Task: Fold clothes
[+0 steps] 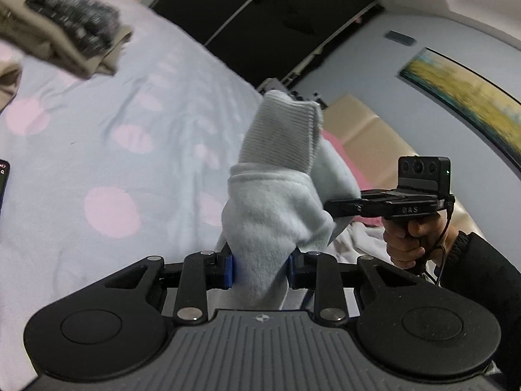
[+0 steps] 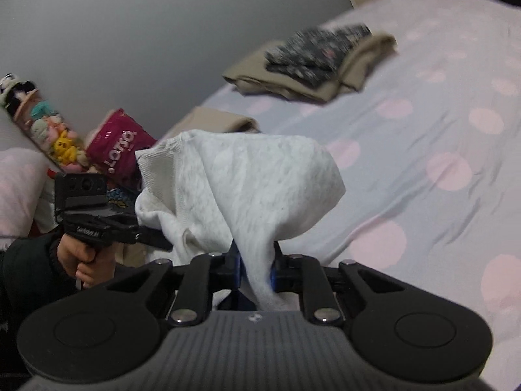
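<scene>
A white sock (image 1: 276, 195) hangs bunched between both grippers above the bed. My left gripper (image 1: 260, 268) is shut on one end of it, the blue pads pressing the fabric. My right gripper (image 2: 255, 270) is shut on the other end of the same sock (image 2: 247, 182). In the left wrist view the right gripper's body (image 1: 390, 202) reaches the sock from the right, held by a hand. In the right wrist view the left gripper's body (image 2: 97, 224) comes in from the left. The ribbed cuff (image 1: 289, 130) points up.
The bed has a pale blue sheet with pink dots (image 1: 114, 163). A folded stack of beige and dark patterned clothes (image 2: 312, 62) lies on its far side. A pink packet (image 2: 120, 150) and plush toys (image 2: 45, 123) sit by the wall. A phone (image 1: 3, 182) lies at the left edge.
</scene>
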`<state>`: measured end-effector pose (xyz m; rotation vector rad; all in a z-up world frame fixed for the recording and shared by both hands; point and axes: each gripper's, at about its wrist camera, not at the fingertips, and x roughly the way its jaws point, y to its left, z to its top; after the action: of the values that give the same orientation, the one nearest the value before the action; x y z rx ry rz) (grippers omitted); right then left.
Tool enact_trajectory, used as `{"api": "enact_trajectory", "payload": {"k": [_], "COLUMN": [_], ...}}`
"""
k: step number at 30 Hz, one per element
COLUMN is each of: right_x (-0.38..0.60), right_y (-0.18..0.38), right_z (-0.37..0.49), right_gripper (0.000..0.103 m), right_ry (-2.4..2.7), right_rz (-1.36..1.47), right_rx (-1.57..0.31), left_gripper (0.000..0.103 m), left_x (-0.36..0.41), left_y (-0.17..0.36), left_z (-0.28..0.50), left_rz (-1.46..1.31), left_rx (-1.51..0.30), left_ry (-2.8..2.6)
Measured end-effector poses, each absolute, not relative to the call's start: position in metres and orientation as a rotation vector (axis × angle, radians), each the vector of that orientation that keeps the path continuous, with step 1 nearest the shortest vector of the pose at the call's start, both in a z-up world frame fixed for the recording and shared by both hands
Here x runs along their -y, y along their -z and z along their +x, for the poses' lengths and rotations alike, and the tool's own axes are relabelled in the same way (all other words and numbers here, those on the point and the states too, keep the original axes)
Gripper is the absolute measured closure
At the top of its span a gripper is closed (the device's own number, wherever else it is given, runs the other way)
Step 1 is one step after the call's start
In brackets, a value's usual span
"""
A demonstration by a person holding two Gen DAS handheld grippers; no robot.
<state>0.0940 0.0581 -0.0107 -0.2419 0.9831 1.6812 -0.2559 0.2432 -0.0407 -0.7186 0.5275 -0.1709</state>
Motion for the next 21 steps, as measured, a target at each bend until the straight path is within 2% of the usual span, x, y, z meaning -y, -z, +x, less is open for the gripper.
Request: {"api": "enact_trajectory", "payload": {"k": [5,11,17,21], "right_x": [0.014,0.096,0.146,0.162], "right_y": [-0.013,-0.011,0.042,0.083], "right_z": [0.056,0.026,-0.006,-0.018], "right_gripper": [0.086,0.086,0.086,0.075], "right_ry": [-1.727,-1.747,-1.717,-1.659], "right_rz": [-0.229,-0.204,-0.316,-0.414], "right_rx": [-0.872,-0.823,-0.843,-0.910], "left_gripper": [0.076,0.073,0.073,0.068], "left_x": [-0.192,-0.125,-0.068,-0.029], "left_y": [0.018,0.025,0.056,0.072], "left_z": [-0.287,-0.317,-0.332,-0.335], "left_rz": [-0.577,-0.374,-0.216,-0.019], "left_rx": [-0.483,-0.515,-0.615,-0.621], "left_ry": [0.247,0.324,0.390,0.418]}}
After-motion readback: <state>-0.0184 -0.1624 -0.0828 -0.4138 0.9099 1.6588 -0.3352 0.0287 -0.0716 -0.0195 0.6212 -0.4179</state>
